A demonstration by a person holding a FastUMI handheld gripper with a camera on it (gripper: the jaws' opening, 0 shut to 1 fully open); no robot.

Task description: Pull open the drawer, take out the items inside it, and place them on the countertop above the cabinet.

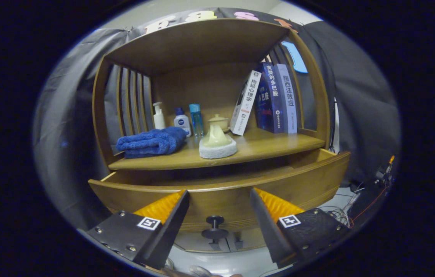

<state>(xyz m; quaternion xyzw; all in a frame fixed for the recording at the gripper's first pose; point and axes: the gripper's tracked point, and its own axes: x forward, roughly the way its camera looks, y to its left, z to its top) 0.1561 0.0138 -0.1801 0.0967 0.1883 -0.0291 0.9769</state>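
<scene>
We hold the tongs (pixel 219 215) open astride the wooden drawer's (pixel 240 192) black knob (pixel 215 227), ready to pull further

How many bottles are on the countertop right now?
3: a white pump bottle, a blue-capped white bottle and a clear blue bottle, in a row behind the blue towel. More may be hidden.

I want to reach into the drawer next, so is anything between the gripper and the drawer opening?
Nothing visible blocks it. The gripper is open, its fingers either side of the drawer's knob. The drawer is pulled out under the countertop; its inside is hidden behind the front panel.
</scene>
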